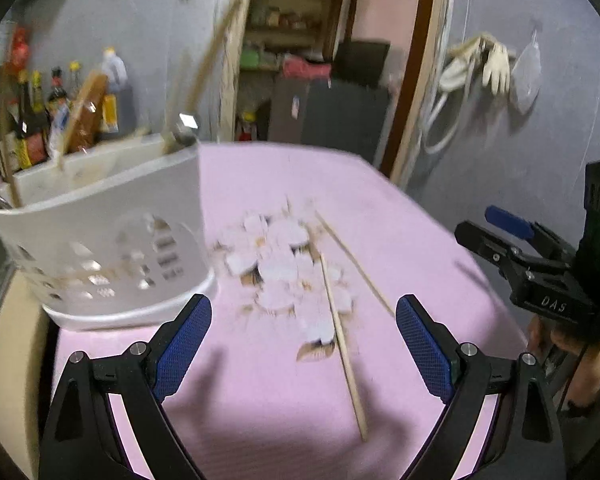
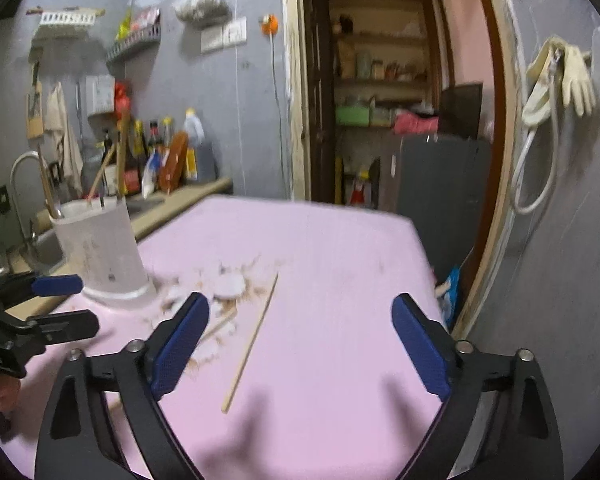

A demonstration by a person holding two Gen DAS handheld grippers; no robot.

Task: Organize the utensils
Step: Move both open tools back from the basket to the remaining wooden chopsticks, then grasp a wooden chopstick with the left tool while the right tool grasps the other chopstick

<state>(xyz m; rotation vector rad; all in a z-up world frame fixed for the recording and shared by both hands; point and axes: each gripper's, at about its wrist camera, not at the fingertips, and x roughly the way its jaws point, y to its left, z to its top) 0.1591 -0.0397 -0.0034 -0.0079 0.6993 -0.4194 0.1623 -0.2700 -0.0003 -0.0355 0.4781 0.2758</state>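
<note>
Left gripper (image 1: 304, 344) standing with its blue-padded jaws spread wide, pinching nothing, hovering over a pink table (image 1: 260, 420). Right gripper (image 2: 300, 344) likewise spread wide and carrying nothing, aiming across the same pink surface. Lying loose on the table, between and ahead of the left jaws, a long wooden chopstick (image 1: 342, 344) running from the middle of the table toward the camera; a second, thinner chopstick (image 1: 354, 262) lying just beside it to the right, angling away, the two well clear of either gripper's pads. Sitting under and around the far ends of both sticks, a worn patch (image 1: 284, 268) of flaking pale surface with brown edges. Standing at the left of the table, just left of the patch, a white perforated utensil holder (image 1: 108, 240), upright, holding several wooden sticks and a metal spoon (image 1: 182, 132) leaning out of its top. Appearing at the right edge of the left wrist view, the right gripper held in a person's hand (image 1: 580, 364). Lining a counter behind the holder, blurred sauce bottles (image 1: 40, 108). Hanging on the grey wall at the right, pale rubber gloves (image 1: 496, 64) beside an open doorway (image 2: 388, 100) with cluttered shelves. Blurring softly throughout, both views.
</note>
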